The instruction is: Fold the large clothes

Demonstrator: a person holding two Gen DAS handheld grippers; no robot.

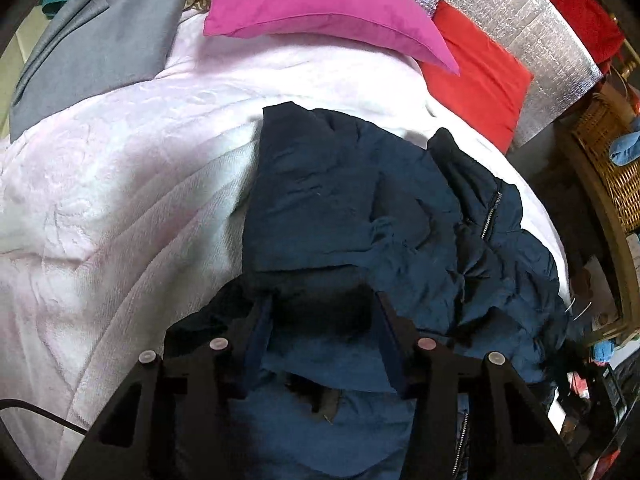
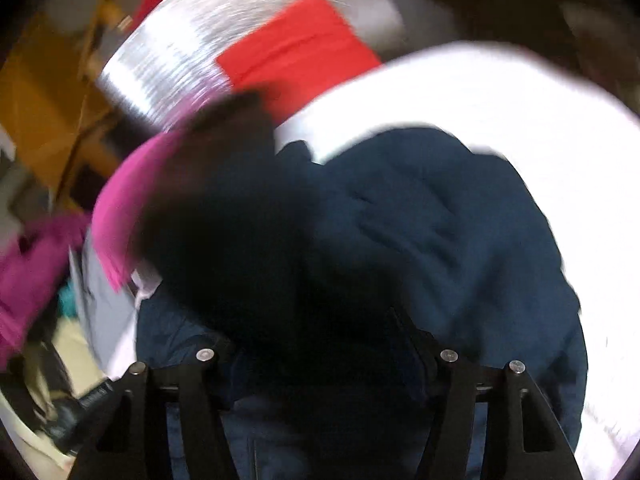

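A large navy padded jacket (image 1: 360, 208) with a zip lies crumpled on a pale pink blanket (image 1: 120, 200) on the bed. My left gripper (image 1: 320, 312) stands wide open over the jacket's near edge, with jacket fabric lying between its fingers. In the blurred right wrist view the same jacket (image 2: 420, 220) fills the middle, with a dark part of it bunched at the left. My right gripper (image 2: 320, 328) is open, its fingertips buried in dark fabric.
A magenta pillow (image 1: 320, 0) and a red pillow (image 1: 476, 76) lie at the head of the bed against a silver foil panel (image 1: 520, 20). A grey garment (image 1: 92, 48) lies far left. A wicker shelf (image 1: 608, 160) stands beside the bed at right.
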